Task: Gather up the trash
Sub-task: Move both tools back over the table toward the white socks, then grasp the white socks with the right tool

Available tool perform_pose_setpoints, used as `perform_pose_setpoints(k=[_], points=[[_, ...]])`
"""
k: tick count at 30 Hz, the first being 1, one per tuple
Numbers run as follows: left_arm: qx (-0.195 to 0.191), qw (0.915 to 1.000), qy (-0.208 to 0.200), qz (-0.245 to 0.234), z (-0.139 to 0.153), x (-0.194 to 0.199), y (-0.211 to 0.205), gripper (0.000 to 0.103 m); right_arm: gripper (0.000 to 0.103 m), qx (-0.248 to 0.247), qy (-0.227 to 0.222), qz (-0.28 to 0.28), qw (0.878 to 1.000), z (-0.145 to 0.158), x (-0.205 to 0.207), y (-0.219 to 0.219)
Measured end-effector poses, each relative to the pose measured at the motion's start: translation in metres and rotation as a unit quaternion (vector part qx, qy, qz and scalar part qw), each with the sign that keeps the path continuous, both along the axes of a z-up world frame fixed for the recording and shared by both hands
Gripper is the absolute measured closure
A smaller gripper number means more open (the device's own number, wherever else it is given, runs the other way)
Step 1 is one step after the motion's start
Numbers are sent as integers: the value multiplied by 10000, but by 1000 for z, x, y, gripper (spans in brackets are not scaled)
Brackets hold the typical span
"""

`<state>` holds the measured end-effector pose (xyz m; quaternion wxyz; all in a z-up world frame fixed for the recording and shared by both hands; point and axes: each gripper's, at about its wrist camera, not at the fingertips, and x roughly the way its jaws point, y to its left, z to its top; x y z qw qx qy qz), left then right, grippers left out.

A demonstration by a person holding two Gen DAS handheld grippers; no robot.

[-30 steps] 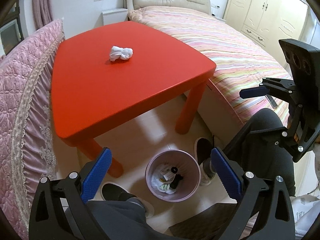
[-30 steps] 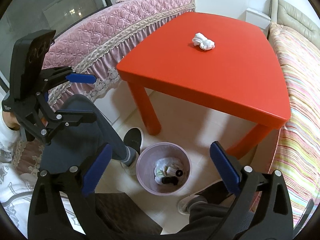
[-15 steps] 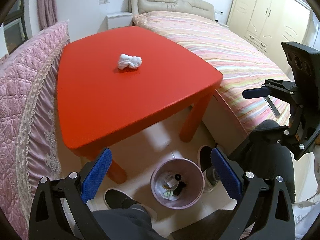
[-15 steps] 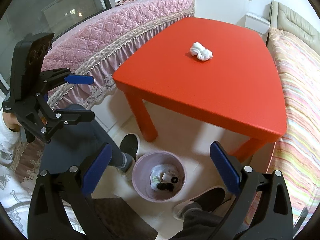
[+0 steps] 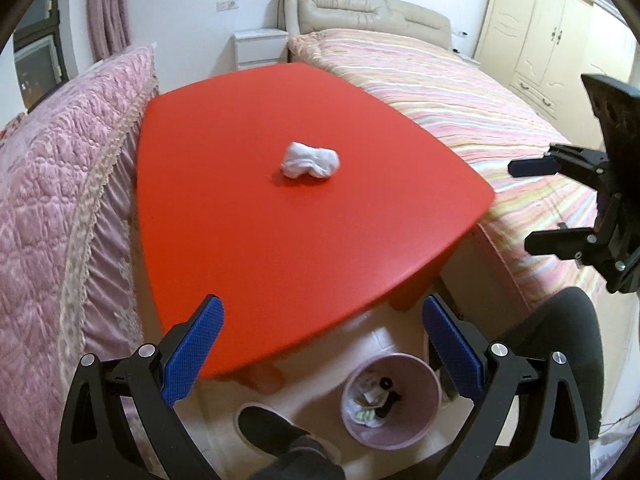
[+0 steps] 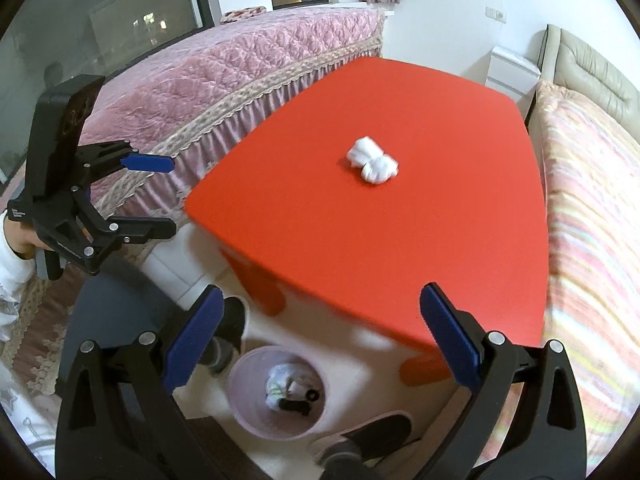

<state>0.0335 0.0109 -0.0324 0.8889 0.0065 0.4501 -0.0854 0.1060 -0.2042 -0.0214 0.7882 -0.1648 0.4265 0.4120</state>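
Tissue (image 5: 310, 160), a crumpled white wad, lies alone mid-table (image 5: 248, 240), well ahead of both grippers. Left gripper (image 5: 322, 344) and right gripper (image 6: 320, 336) hover released and empty, jaws spread wide, probably ready to straddle it. Bin (image 5: 424, 428) stands on the floor below the near edge, likely for a short drop.

Both wrist views high, angled down over red table (image 5: 300, 240); left from left, right from right; share tabletop, bin (image 5: 394, 400).
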Motion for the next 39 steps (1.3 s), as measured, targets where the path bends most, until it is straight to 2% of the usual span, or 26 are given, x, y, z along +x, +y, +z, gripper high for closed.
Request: perform_pose_setpoints(k=[5, 13, 17, 27, 33, 39], points=[[-15, 10000, 64, 27, 2, 30, 14, 8, 6, -63, -15, 95, 9999, 0, 35, 18], [-124, 9995, 243, 133, 2, 86, 35, 8, 6, -201, 1, 282, 9994, -16, 90, 48], [-141, 9990, 352, 219, -2, 111, 42, 8, 6, -303, -75, 430, 9986, -25, 107, 63], [-295, 9968, 676, 297, -16, 173, 55, 8, 6, -551, 66, 702, 9960, -56, 145, 101], [-453, 9934, 935, 485, -33, 199, 63, 8, 14, -626, 247, 784, 9946, -75, 160, 116], [-424, 9923, 1021, 562, -41, 208, 64, 8, 26, -742, 302, 816, 9934, -89, 170, 128]])
